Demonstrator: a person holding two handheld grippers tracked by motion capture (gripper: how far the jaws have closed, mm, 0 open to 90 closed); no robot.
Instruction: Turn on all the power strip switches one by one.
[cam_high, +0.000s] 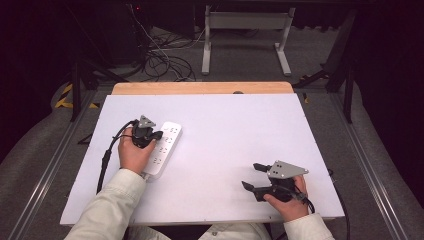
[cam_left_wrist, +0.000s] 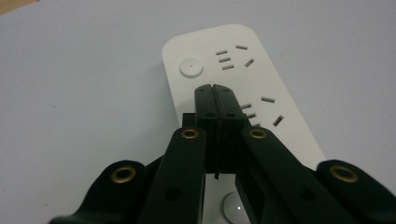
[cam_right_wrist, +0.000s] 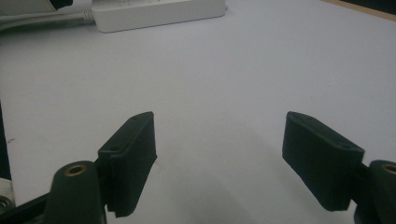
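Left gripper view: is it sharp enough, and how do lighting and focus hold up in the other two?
Left gripper view: power strip sharp, near linkage soft. Right gripper view: dim, right hand-held gripper jaws slightly blurred. High view: table evenly lit, surroundings dark.

closed left gripper (cam_left_wrist: 215, 88), over white power strip (cam_left_wrist: 275, 74)

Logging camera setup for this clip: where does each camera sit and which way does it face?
High view: above the person's side, looking forward and down on the table; both forearms, left gripper, right gripper.
Left gripper view: along its shut jaws, down onto the power strip.
Right gripper view: along its open jaws, across the table.
Shared: all three show the power strip.
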